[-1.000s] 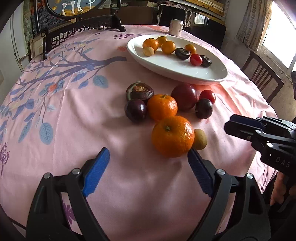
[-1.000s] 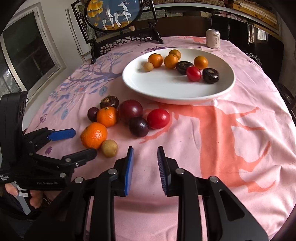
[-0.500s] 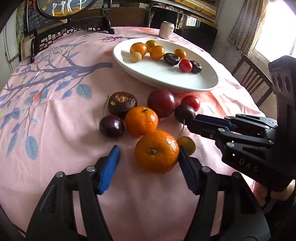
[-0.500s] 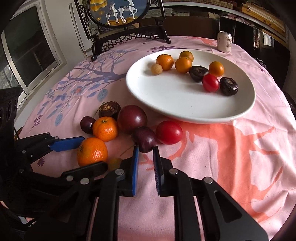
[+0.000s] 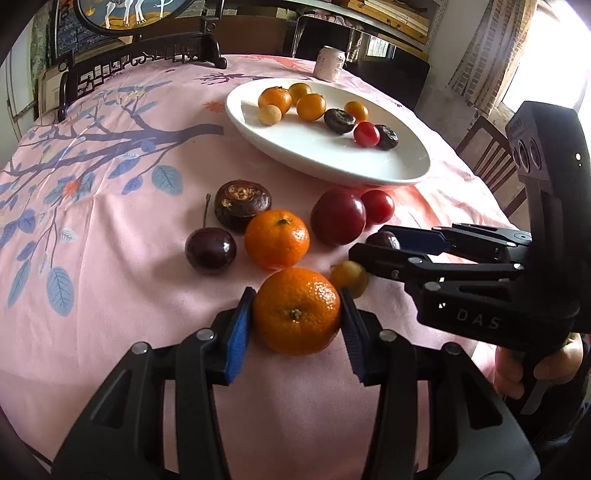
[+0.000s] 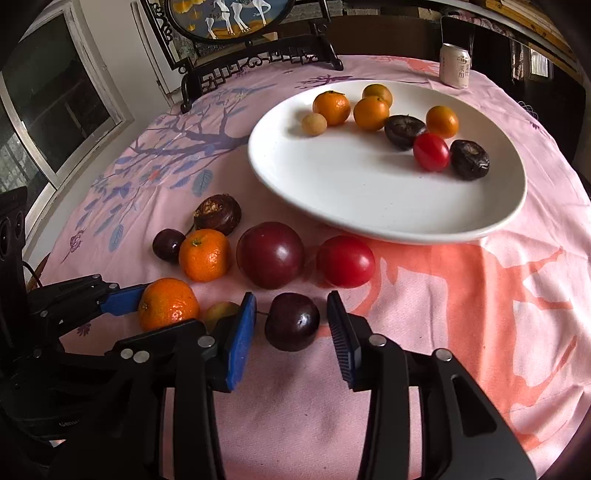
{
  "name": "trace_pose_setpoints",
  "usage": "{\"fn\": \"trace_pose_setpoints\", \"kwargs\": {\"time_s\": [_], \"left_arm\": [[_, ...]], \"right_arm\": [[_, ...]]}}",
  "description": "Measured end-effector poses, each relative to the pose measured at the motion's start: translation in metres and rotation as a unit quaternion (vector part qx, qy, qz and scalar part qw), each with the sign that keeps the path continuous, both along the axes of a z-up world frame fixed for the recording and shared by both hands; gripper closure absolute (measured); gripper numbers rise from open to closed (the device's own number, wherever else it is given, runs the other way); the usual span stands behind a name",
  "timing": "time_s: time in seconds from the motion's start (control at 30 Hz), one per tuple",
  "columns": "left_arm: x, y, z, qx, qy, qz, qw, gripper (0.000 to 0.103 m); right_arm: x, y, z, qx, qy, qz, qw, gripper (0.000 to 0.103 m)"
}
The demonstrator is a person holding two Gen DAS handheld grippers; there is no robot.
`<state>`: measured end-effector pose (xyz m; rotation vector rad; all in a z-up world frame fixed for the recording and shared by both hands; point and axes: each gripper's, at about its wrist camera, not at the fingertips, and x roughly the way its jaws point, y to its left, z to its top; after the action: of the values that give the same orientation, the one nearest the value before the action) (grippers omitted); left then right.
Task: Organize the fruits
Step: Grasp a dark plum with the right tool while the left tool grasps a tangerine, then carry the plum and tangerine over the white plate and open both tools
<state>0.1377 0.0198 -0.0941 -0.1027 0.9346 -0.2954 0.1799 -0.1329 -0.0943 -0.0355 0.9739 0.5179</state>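
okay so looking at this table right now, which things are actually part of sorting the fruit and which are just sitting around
Part of the job:
- mandarin between the left gripper pads
- dark cherry between the open right gripper fingers
- loose fruit still on the cloth, such as the plum and tomato
- white plate already holding fruit

Just lying about:
- drink can
- framed picture stand
- pink tablecloth

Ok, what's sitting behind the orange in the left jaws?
Behind the nearest orange sit a second orange and, to the right, a small yellow fruit, partly covered by the orange and the right gripper. Its far side is hidden.
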Motion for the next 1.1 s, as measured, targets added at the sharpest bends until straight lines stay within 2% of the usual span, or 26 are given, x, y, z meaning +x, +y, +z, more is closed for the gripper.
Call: {"fn": "trace_pose_setpoints", "kwargs": {"time_s": [0.1,0.33,0.63,0.73,0.9,0.97,1.1], "left_arm": [[-0.007,0.014,0.0,-0.005,0.002,0.017,0.9998,0.058],[-0.016,0.03,0.016,-0.009,-0.013,0.037,0.9992,0.058],[0.0,0.01,0.046,0.01,-0.033,0.015,0.9993,0.058],[0.027,0.001,0.063,0.024,-0.04,0.01,0.9988,0.058],[0.106,-0.021,0.085,0.045,-0.029,0.02,0.9984,0.058],[0.139,-0.036,0.084,0.059,-0.019,0.023,0.9978,0.058],[0.192,-0.059,0.065,0.071,0.016,0.034,0.9967,0.057]], "right_arm": [[-0.008,0.003,0.001,-0.003,-0.003,0.006,1.0,0.074],[-0.032,-0.016,0.016,0.012,-0.032,-0.017,0.999,0.074],[-0.036,-0.05,0.038,0.023,-0.053,-0.045,0.997,0.074],[-0.022,-0.066,0.051,0.02,-0.063,-0.061,0.996,0.074],[0.025,-0.085,0.075,0.015,-0.101,-0.084,0.991,0.074],[0.051,-0.086,0.079,0.01,-0.114,-0.09,0.989,0.074],[0.111,-0.083,0.064,0.002,-0.089,-0.087,0.992,0.075]]}}
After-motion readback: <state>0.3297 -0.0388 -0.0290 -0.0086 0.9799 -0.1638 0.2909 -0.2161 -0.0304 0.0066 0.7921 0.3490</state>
